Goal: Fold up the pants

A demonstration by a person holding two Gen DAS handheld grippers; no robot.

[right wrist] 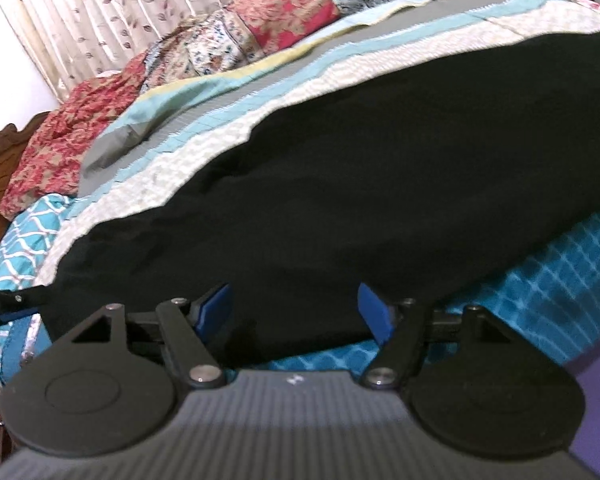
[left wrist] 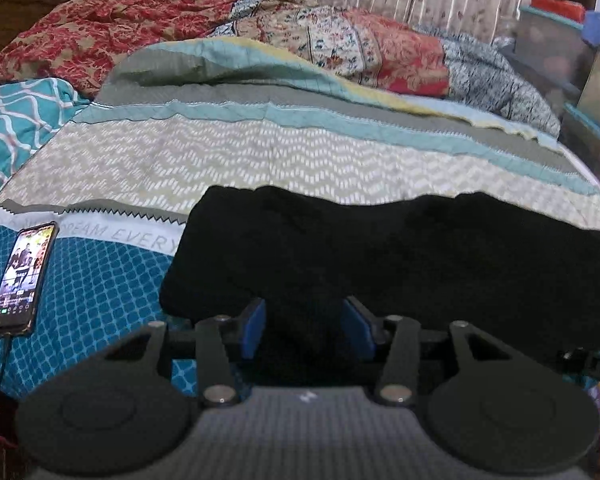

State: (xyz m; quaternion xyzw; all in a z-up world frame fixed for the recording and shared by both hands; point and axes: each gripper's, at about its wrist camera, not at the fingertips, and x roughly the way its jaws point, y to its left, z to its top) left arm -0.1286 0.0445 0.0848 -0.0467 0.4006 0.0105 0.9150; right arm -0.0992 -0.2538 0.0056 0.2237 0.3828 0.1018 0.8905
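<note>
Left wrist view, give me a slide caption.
Open left gripper straddles the near edge of black pants on the bed.

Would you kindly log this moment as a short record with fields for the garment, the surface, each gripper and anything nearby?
garment: black fabric pants, spread flat
surface: teal patterned bedspread
left gripper: open, blue pads either side of the pants' near edge
right gripper: open, straddling the pants' near edge
nearby: lit smartphone on the bedspread, left of the pants
</note>
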